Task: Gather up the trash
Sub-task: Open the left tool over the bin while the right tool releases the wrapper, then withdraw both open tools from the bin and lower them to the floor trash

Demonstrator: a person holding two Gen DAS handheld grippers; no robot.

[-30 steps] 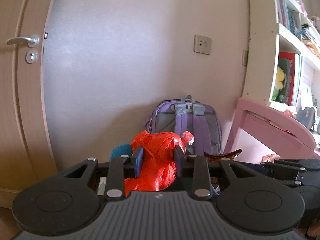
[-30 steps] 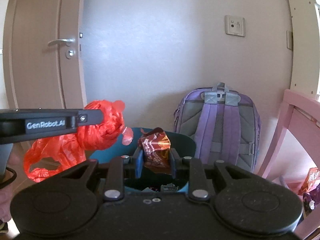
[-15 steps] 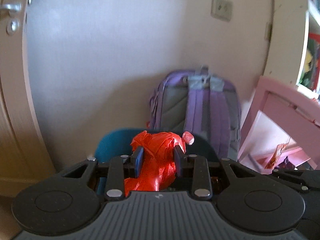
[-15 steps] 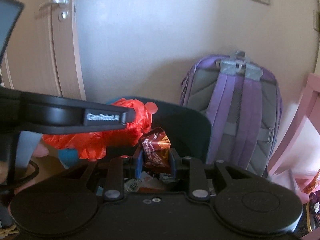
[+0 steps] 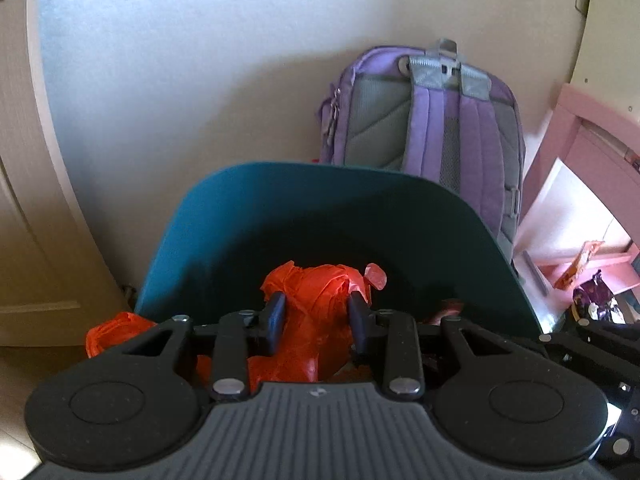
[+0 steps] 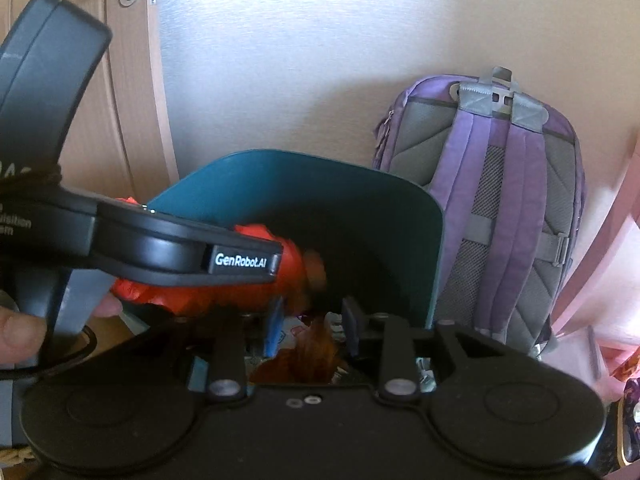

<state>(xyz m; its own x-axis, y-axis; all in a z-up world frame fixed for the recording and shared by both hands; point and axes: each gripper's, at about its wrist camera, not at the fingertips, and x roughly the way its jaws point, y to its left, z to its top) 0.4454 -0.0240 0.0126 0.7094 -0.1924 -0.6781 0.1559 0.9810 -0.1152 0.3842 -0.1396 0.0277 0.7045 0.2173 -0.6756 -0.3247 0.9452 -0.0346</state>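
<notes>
A teal bin (image 5: 320, 208) (image 6: 360, 208) stands open on the floor right below both grippers. My left gripper (image 5: 316, 316) hangs over its mouth with a crumpled red plastic bag (image 5: 320, 296) between its pads; the jaws are opening, and the bag still fills the gap and touches them. From the right wrist view, the left gripper (image 6: 278, 264) crosses from the left with the red bag (image 6: 292, 268) at its tip. My right gripper (image 6: 312, 320) is opening too. A brown snack wrapper (image 6: 312, 352) is blurred and loose between the fingers, dropping into the bin.
A purple backpack (image 5: 432, 112) (image 6: 500, 200) leans on the wall behind the bin. A pink desk (image 5: 580, 128) stands to the right, with wrappers (image 5: 580, 268) on the floor under it. A door (image 6: 120, 80) is at the left. Other trash (image 6: 296, 330) lies inside the bin. A hand (image 6: 16, 328) holds the left gripper.
Both grippers came forward and down over the bin. The right jaws widened and the brown wrapper slipped out of the pads. The left jaws spread slightly around the red bag.
</notes>
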